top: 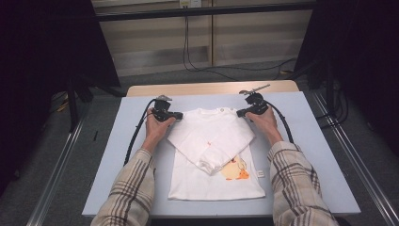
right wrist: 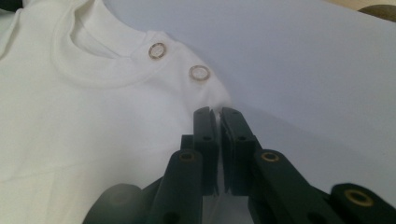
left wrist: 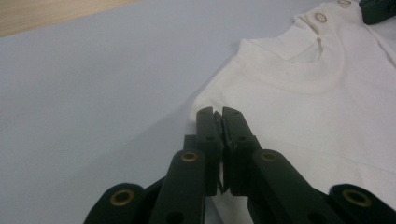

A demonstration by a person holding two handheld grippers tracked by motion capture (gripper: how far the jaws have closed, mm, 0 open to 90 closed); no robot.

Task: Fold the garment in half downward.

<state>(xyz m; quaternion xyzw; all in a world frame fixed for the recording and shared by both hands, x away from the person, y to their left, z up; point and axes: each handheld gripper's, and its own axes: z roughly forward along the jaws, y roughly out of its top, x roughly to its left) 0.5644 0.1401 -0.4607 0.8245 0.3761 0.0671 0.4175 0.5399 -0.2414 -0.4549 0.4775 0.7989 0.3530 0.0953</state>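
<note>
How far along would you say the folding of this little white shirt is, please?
Done: both sleeves lie folded across the chest of the white shirt. In hand: the left gripper and the right gripper are each shut on a shoulder corner, the shirt lying flat on the table. Left, probably: folding the top down over the printed hem end.

Both forearms, in plaid sleeves, reached fwd over the shirt (top: pixel 214 155). Left gripper (top: pixel 175 115) sat at shirt's left shoulder, jaws clamped on the fabric edge; right gripper (top: pixel 242 113) at the right shoulder, likewise pinched tight on cloth.
</note>
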